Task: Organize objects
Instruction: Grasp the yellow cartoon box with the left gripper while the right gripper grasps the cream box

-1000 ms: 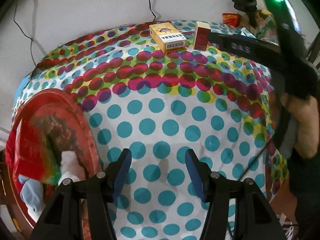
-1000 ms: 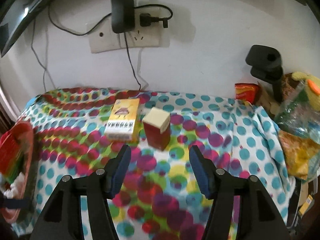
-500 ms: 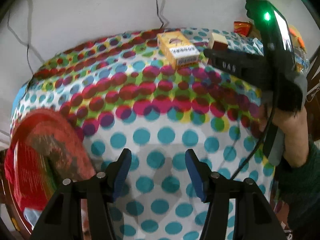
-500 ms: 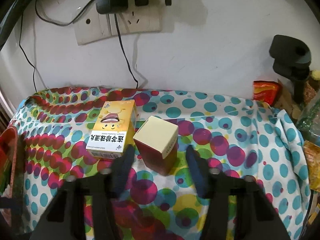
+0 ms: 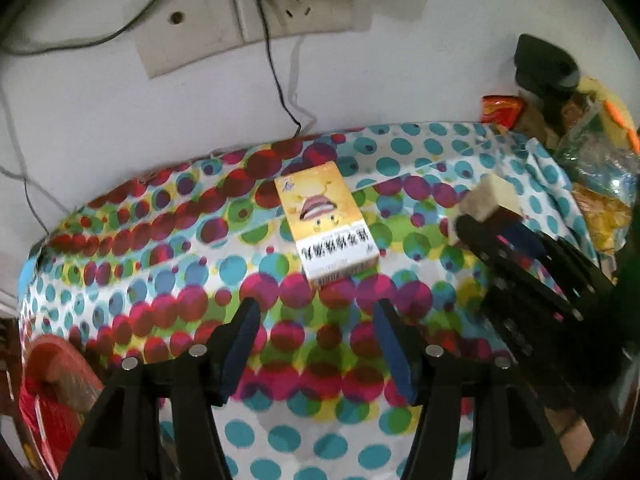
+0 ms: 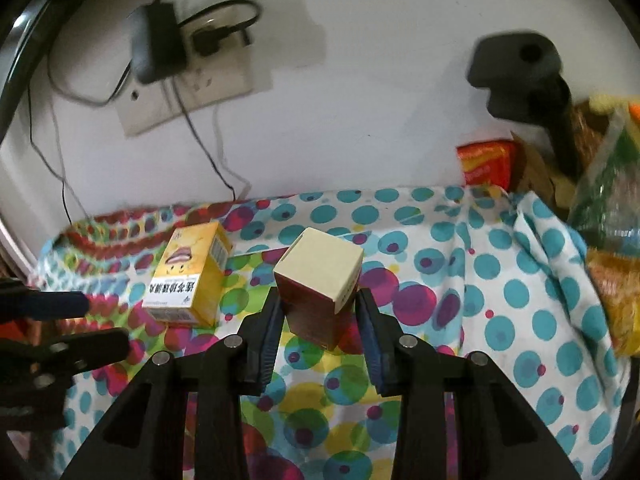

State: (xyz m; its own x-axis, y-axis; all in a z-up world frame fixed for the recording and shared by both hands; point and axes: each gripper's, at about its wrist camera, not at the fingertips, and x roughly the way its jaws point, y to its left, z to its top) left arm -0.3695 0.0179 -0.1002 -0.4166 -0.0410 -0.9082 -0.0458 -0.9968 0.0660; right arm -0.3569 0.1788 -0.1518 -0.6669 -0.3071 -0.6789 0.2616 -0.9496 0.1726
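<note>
Red box (image 6: 318,294) between right tool (image 6: 320,326) fingers

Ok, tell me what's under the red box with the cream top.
The red box stands on the dotted cloth, between the right gripper's fingers. Whatever lies beneath the cloth is covered.

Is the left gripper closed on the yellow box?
No: the left gripper is open short of the yellow box, which lies flat on the dotted cloth beyond its fingertips.
</note>
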